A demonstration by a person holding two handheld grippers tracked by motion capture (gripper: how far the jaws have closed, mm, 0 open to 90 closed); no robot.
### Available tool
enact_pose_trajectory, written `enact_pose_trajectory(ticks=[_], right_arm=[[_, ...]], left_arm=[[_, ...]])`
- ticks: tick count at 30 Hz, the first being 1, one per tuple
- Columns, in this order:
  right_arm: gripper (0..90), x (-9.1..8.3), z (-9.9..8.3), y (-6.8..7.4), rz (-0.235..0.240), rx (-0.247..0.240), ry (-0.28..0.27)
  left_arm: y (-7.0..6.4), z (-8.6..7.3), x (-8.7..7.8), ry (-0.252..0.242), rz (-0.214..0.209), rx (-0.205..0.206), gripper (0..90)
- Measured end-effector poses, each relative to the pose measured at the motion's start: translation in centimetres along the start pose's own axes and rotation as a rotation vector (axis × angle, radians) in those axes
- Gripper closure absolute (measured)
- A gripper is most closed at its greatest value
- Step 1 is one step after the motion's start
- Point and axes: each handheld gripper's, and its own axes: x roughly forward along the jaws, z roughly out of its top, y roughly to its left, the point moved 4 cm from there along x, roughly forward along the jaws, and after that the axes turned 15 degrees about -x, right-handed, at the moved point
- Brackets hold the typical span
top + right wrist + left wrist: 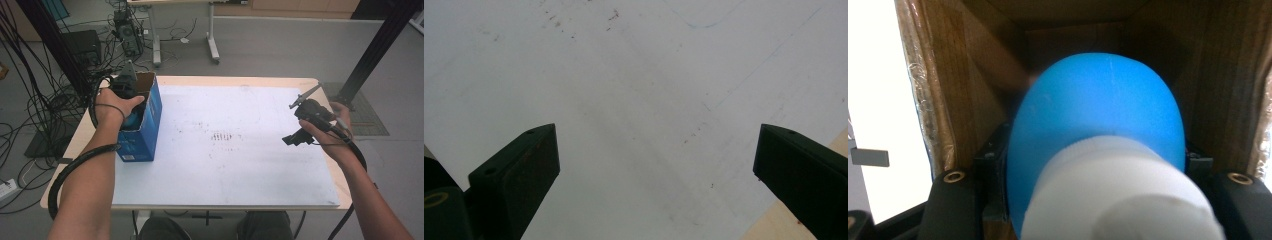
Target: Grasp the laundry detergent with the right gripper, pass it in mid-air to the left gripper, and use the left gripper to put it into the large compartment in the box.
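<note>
High view: seen from above, a pale wooden desk (65, 150) covered by a white mat (240, 150), faintly speckled near the middle. Near the left edge, an open-topped blue cardboard box (142, 125) standing upright on the mat. Plunged into its mouth, the left gripper (131, 107), held by the left hand (112, 107) with a black cable looping round the forearm. A glimpse of blue just inside the box beneath the hand, likely the thing being lowered in or lifted out. Well apart at the right, the right gripper (300, 122) raised above the mat in the right hand (330, 135), probably kept aside so as not to crowd the box.

Left gripper view: looking straight down the brown inside walls of the box. Up close, a round blue bottle (1098, 130) with a white cap (1120, 195) pointing toward the camera, body deeper in. Black fingers (950, 205) pressed against both flanks of the bottle, clenched on it, presumably a firm side grip to steer it through the narrow opening. Bottle bottom hidden, so impossible to tell whether resting on the box floor.

Right gripper view: two black fingers (516, 175) spread wide, released and grasping nothing, aimed down at bare white mat with a sliver of wooden desk at the lower right corner. Apparently idle, waiting.
</note>
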Motion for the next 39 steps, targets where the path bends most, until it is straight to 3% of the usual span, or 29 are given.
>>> enact_pose_trajectory(ticks=[39], right_arm=[[4.5,-0.25,0.03,0.12,-0.005,-0.005,0.014]], left_arm=[[0.09,-0.05,0.08,-0.011,-0.007,-0.004,36.3]])
